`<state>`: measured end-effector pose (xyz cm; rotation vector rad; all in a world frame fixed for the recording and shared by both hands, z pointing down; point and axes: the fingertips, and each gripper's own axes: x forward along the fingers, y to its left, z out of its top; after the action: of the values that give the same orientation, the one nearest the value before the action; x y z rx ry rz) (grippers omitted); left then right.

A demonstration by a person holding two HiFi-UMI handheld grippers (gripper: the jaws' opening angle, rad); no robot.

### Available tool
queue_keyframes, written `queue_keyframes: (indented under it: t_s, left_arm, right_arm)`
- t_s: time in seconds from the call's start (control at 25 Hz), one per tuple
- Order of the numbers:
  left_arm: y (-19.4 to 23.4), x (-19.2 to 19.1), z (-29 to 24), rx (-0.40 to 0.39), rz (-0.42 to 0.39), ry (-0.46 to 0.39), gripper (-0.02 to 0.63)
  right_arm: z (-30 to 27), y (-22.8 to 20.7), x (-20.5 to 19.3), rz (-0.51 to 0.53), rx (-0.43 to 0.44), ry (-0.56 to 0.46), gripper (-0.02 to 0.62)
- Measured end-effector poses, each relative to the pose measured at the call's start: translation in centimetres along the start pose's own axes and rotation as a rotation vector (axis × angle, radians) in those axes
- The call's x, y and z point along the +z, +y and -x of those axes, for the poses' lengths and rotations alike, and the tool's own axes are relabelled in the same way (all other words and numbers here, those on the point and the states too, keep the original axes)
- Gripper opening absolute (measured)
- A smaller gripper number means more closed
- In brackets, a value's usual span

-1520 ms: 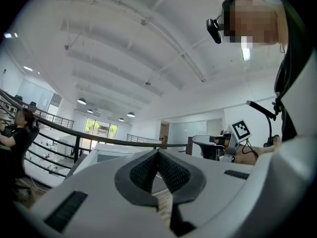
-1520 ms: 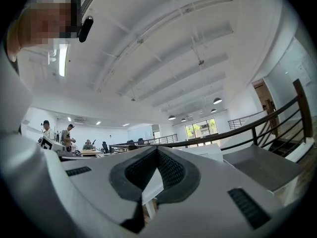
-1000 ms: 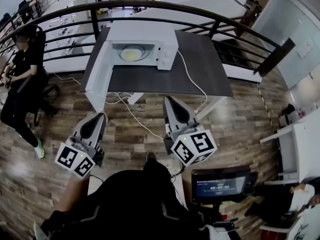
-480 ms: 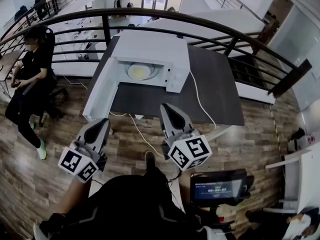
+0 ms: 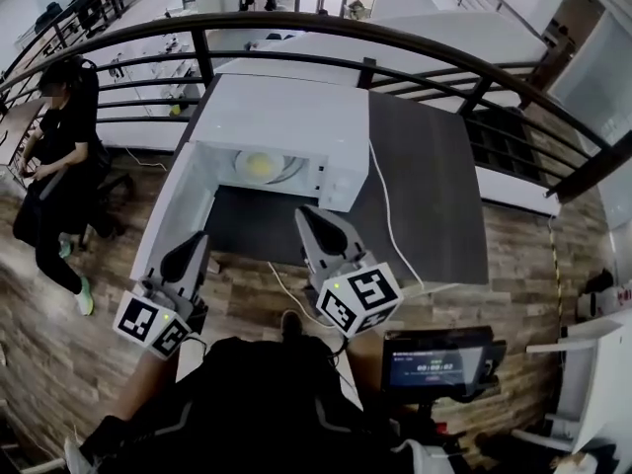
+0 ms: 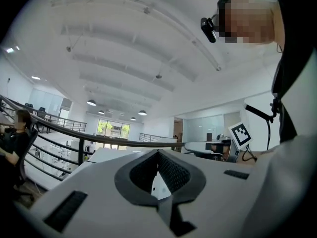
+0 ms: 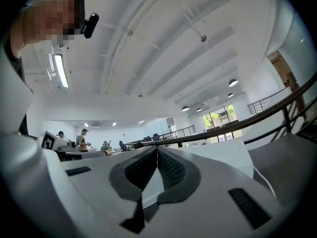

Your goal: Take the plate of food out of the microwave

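A white microwave (image 5: 296,126) stands on the dark table (image 5: 425,196), its door (image 5: 163,220) swung open toward the left. Inside it lies a plate of yellow food (image 5: 263,165). My left gripper (image 5: 193,248) is shut and empty, short of the open door's near end. My right gripper (image 5: 309,220) is shut too, holding nothing, over the table's near edge in front of the microwave opening. Both gripper views point upward at the ceiling; the left gripper (image 6: 158,155) and right gripper (image 7: 157,152) show jaws pressed together.
A curved black railing (image 5: 395,42) runs behind the table. A white cable (image 5: 387,215) trails from the microwave across the table to the floor. A person in black (image 5: 59,156) sits at the left. A screen device (image 5: 439,363) sits low right.
The view has closed in on the table: the microwave looms larger and both grippers have come up to the table's near edge, still shut.
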<state>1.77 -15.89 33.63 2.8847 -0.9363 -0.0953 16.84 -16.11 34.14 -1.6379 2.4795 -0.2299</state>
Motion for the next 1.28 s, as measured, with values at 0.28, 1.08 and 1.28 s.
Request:
queue_keyframes:
  t_s: [0.28,1.08,1.28]
  left_arm:
    - [2.6,0.1,-3.2,0.010,0.010,0.022,0.003]
    - [8.5,-0.5,-1.7,0.023,0.021,0.034,0.003]
    - [8.7,-0.7,-1.6,0.032,0.010,0.050,0.003]
  right_arm:
    - [-4.4,-2.6,-0.7,-0.046,0.007,0.012,0.002]
    - [-14.3,-8.3,-17.5,-0.645,-0.132,0.132,0.135]
    - [-15.9,-9.4,-22.5,-0.813,-0.188,0.158,0.187]
